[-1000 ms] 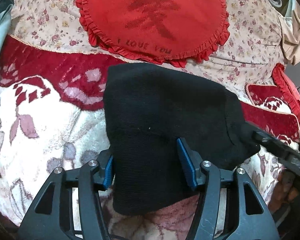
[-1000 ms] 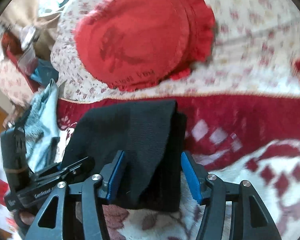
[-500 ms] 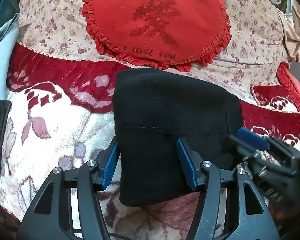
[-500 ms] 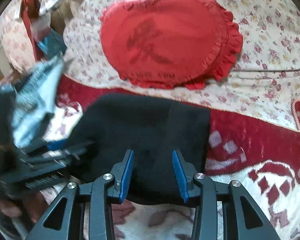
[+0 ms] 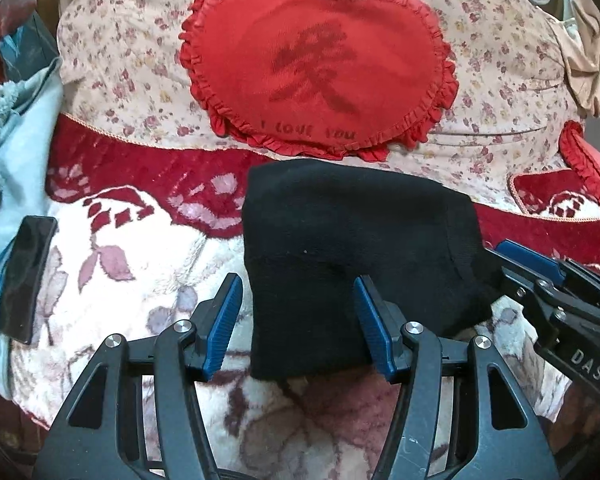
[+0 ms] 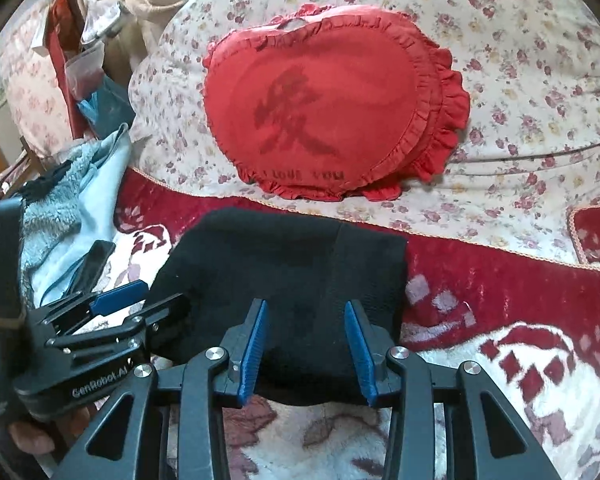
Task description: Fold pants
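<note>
The black pants (image 5: pixel 356 264) lie as a compact folded bundle on the red-and-white blanket (image 5: pixel 132 248), just in front of the red heart pillow (image 5: pixel 320 68). In my judgement the folding itself is nearly done and you are in the let-go-and-tidy stage.

Your left tongs (image 5: pixel 298 320) stand spread, blue pads either side of the near left part of the bundle, not pinching it. Your right tongs (image 6: pixel 306 344) are partly spread over the near right edge, also clear of the cloth as far as the view shows.

To finish well, lift both tongs straight away from the bundle so no pad drags a layer open. If the right corner looks loose, press it flat from above, don't tug it. Keep clear of the phone (image 5: pixel 24 276) at the left.

Compared with a second ago, the right jaws have just been closing from wide to about half, with nothing gripped between them. Both views show more of the bundle and the pillow than before, and the bundle's outline looks squarer.
</note>
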